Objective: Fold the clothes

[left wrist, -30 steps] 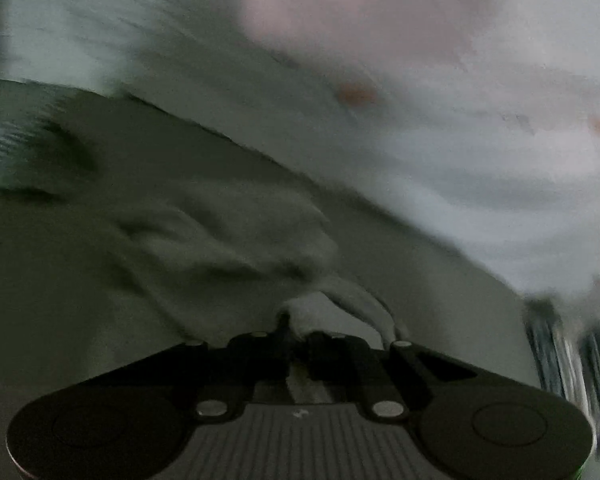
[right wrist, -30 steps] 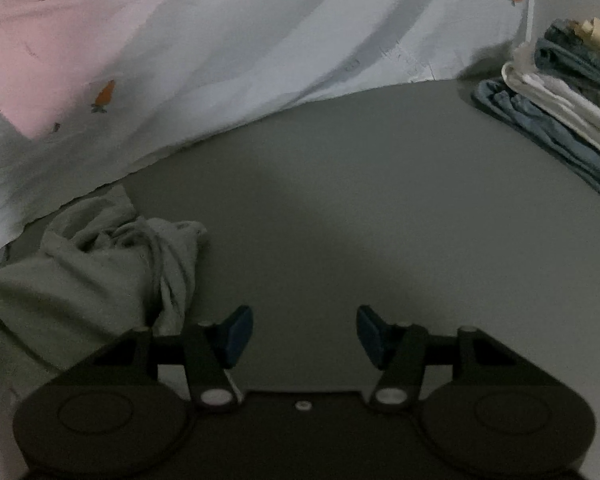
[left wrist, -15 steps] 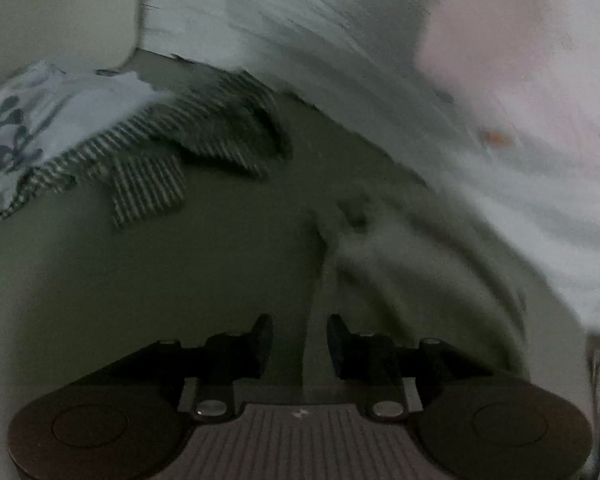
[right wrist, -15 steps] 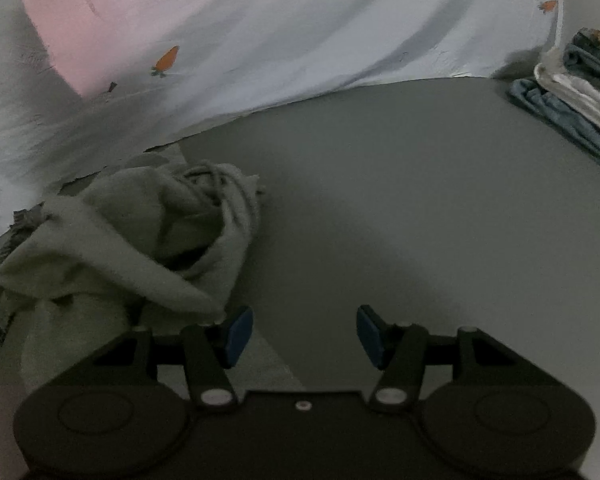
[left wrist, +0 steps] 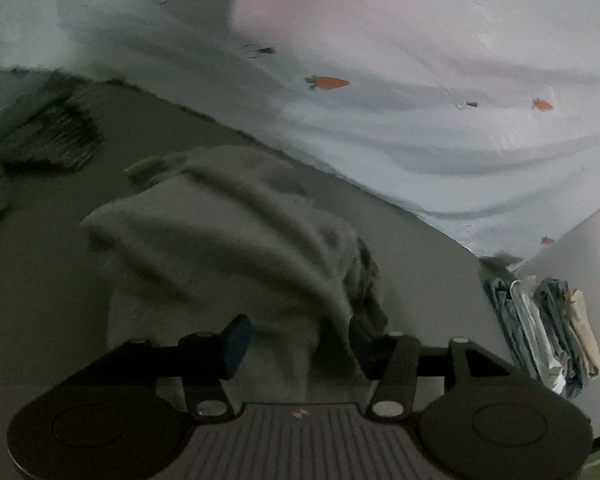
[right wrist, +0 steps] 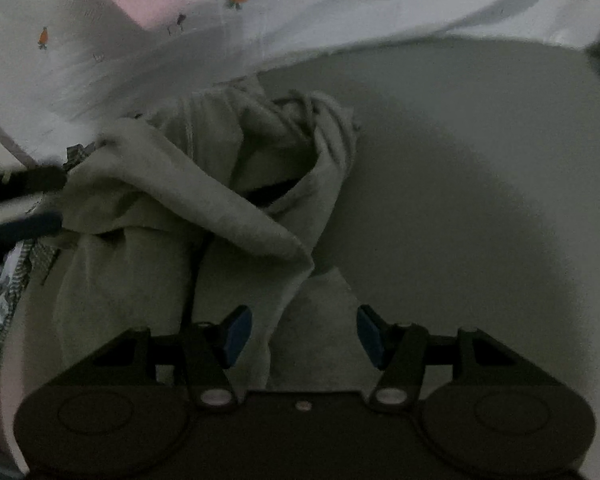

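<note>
Both your jaws stand apart and neither grips anything. A second ago your left gripper (left wrist: 296, 340) was pinched shut on a fold of the grey garment (left wrist: 228, 240); half a second ago the fingers had begun to part, and now they are wide, with the cloth lying loose between and beneath them. So you have let go, and the garment has settled in a crumpled heap on the grey table (right wrist: 480, 200), close to the side where the white carrot-print sheet (left wrist: 400, 128) drapes over the table's far edge.

Your right gripper (right wrist: 300, 336) has closed in meanwhile. A second ago it was over bare table with the heap off to its left; now a pointed fold of the same grey garment (right wrist: 236, 208) runs down between its blue pads (right wrist: 236, 330), though nothing is pinched yet.

Judged for the task, the garment has been brought to the working area but is still bunched, with a ribbed opening facing up, so no fold has been made. It wants spreading flat first.

At the table's right edge sits a stack of folded clothes (left wrist: 540, 336); a striped garment (left wrist: 48, 136) lies toward the far left, blurred.
</note>
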{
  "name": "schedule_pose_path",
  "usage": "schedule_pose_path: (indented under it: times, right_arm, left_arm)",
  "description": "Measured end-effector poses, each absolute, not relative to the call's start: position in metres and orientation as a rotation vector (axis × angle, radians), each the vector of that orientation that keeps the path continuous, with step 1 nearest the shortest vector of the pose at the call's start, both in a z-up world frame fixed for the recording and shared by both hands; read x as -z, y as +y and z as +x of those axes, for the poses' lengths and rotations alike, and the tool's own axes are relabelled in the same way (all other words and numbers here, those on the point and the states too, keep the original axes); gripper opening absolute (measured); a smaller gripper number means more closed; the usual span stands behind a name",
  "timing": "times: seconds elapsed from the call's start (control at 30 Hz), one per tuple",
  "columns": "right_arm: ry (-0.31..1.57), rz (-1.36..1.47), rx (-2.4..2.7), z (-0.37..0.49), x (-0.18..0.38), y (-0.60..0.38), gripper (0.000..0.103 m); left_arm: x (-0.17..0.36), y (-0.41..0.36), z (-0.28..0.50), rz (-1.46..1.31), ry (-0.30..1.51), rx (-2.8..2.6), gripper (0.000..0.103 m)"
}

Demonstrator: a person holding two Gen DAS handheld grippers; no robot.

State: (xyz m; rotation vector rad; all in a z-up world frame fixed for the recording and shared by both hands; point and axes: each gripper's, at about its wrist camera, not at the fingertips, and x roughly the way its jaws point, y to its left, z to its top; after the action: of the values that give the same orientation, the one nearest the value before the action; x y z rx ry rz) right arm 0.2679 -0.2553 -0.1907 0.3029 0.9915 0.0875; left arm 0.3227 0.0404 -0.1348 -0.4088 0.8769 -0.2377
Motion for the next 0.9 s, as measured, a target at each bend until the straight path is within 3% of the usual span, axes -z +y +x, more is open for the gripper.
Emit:
schedule_pose_path:
  times: [0.1,0.17,0.2,0.23,0.27,0.3,0.33,0.4,0.6,0.77,0.9]
  right_arm:
    - [1.025,0.307,-0.117,0.28,0.2,-0.252,0.056]
    - [1.053,0.328,-0.151,0.287,0.206,-0.249,0.047]
    - [1.065,0.337,-0.164,0.289,0.209,-0.248,0.036]
    - [1.074,0.338,-0.188,0.29,0.211,-0.247,0.019]
    - [1.082,0.34,-0.213,0.292,0.212,-0.246,0.012]
    - [1.074,0.34,-0.224,0.291,0.212,-0.245,0.002]
    - [1.042,0.327,-0.205,0.289,0.207,-0.248,0.001]
    - [0.976,0.303,-0.165,0.283,0.197,-0.255,0.001]
    - [0.766,0.255,-0.087,0.27,0.146,-0.288,0.001]
    - [0.642,0.134,-0.178,0.265,0.095,-0.267,0.002]
    - [0.648,0.13,-0.195,0.265,0.091,-0.255,0.018]
  left_arm:
    - [0.143,0.024,0.35,-0.399,0.91,0.214,0.061]
    - [0.152,0.017,0.365,-0.39,0.95,0.173,0.059]
    - [0.156,0.016,0.37,-0.388,0.962,0.148,0.058]
    - [0.161,0.016,0.375,-0.387,0.972,0.124,0.051]
    - [0.165,0.017,0.378,-0.388,0.981,0.106,0.033]
    - [0.168,0.019,0.38,-0.398,0.992,0.095,0.024]
    - [0.17,0.023,0.379,-0.42,0.992,0.089,0.013]
    - [0.171,0.031,0.376,-0.455,0.979,0.072,0.007]
    - [0.138,0.059,0.358,-0.534,0.899,0.133,0.007]
    - [0.093,0.054,0.348,-0.437,0.76,0.137,0.006]
    - [0.068,0.08,0.351,-0.348,0.653,0.005,0.006]
